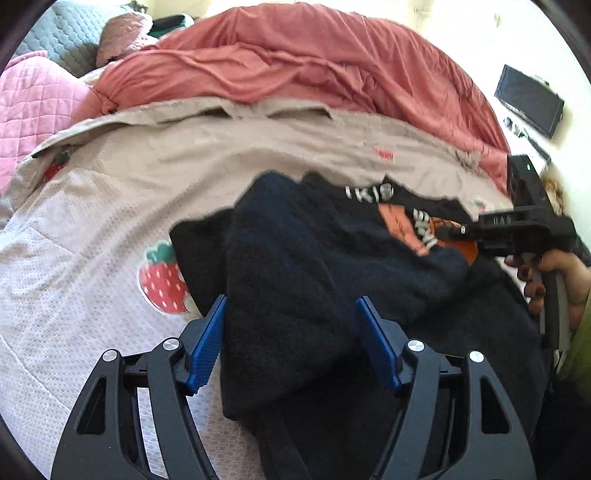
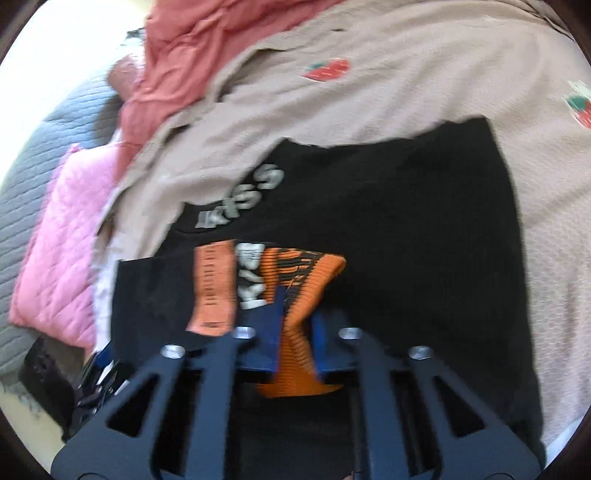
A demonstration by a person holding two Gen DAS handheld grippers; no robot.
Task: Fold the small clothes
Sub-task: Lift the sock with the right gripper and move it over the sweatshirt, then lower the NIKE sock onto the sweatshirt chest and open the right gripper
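Observation:
A black knit top [image 1: 314,240] with grey letters and an orange patch [image 2: 214,288] lies on the bed, one part folded over the body. My left gripper [image 1: 291,301] stands open near the garment's near edge. A thick fold of black cloth lies between its blue pads [image 1: 207,343]. My right gripper [image 2: 297,310] is shut on the top's orange ribbed cuff [image 2: 295,354], which bunches up between its fingers. In the left wrist view the right gripper [image 1: 448,232] reaches in from the right, held by a hand [image 1: 554,273], over the orange print. The black top [image 2: 406,221] spreads out behind it.
A beige bed cover with strawberries [image 1: 110,206] lies under the garment. A coral duvet [image 1: 295,55] is heaped at the back. A pink quilted pillow [image 1: 33,103] and grey quilt [image 1: 62,33] lie far left. A black box [image 1: 528,99] sits at right.

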